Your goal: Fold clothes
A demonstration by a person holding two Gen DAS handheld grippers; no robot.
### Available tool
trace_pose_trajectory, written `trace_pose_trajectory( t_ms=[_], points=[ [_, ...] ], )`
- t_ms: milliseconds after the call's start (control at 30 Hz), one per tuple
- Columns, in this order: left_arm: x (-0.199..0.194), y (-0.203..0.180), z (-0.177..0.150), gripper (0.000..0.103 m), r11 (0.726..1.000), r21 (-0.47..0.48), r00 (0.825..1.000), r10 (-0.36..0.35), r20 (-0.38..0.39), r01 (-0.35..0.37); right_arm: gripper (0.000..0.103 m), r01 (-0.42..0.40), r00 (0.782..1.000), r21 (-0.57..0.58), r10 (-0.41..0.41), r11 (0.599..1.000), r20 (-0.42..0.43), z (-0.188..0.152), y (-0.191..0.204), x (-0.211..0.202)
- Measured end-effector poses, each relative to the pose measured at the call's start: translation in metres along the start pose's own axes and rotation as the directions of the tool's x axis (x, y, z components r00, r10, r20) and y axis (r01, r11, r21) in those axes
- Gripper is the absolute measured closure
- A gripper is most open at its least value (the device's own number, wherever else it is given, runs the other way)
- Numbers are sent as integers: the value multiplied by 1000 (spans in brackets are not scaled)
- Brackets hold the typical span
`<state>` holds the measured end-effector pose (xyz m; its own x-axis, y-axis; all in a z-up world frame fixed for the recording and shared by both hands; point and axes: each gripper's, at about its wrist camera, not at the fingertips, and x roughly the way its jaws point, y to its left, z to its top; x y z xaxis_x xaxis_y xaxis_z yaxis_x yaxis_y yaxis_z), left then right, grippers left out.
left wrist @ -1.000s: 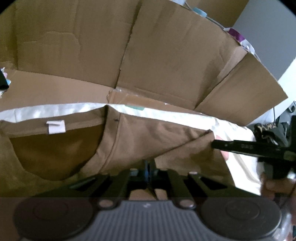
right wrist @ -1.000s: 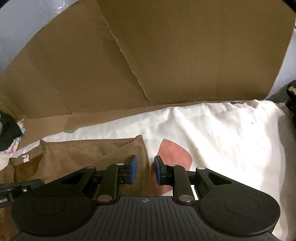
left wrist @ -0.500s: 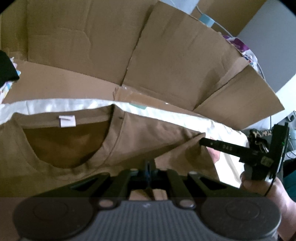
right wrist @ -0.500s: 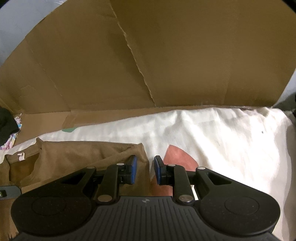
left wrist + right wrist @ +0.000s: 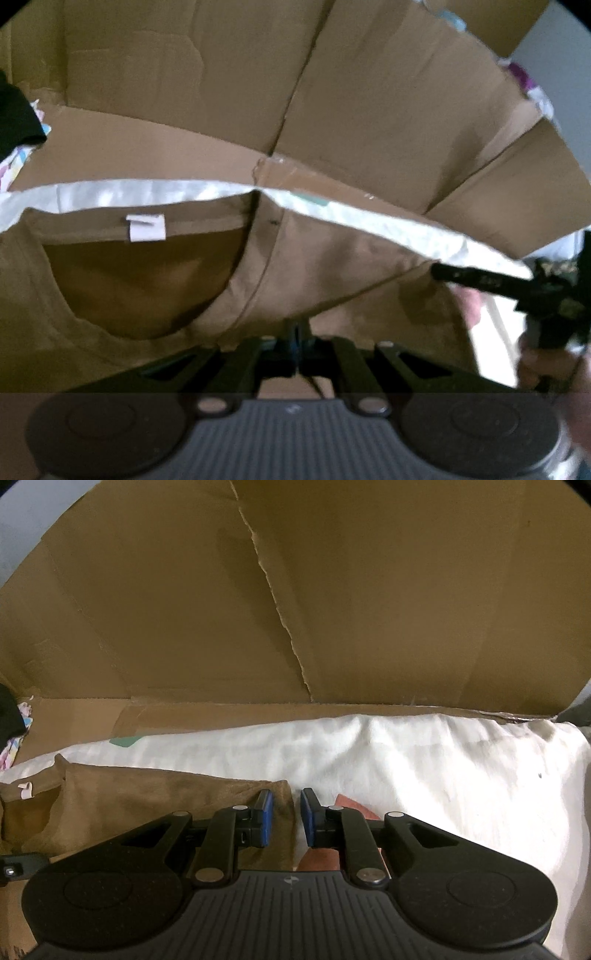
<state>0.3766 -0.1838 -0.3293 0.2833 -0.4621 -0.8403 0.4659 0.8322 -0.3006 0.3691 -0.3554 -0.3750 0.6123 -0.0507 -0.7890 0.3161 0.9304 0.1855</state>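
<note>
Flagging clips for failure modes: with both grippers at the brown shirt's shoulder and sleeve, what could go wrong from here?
1. The right gripper shows a gap between its fingers around the sleeve edge, so the brown shirt may slip free.
2. The left gripper pinches only a small bit of fabric; a hard pull could pop it loose.
3. Dragging the shirt could bunch the white sheet underneath.

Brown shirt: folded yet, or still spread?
Mostly spread: the brown shirt lies neck-open with label showing; only one sleeve edge looks lifted.
</note>
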Motion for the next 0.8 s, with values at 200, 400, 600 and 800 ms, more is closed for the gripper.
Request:
trace_pose_trajectory(
  t_ms=[200,400,600,800],
  points=[
    [6,0,-3,101,1000,10,1000,6,21,-7,81,-27,998,-3,27,1000,-57,12,-4,-3],
    [-16,1,-2,93,1000,-6,1000,12,17,-12,75,-84,996,-38,86,996,37,1,-14,-55],
    [-45,-4,-16,86,999,-38,1000,-16,0,16,75,-91,994,-6,91,996,60,-23,-35,-104],
    [-62,-27,-34,72,998,-32,997,-62,-37,60,75,-57,997,-27,59,998,59,-62,-48,-143]
  ],
)
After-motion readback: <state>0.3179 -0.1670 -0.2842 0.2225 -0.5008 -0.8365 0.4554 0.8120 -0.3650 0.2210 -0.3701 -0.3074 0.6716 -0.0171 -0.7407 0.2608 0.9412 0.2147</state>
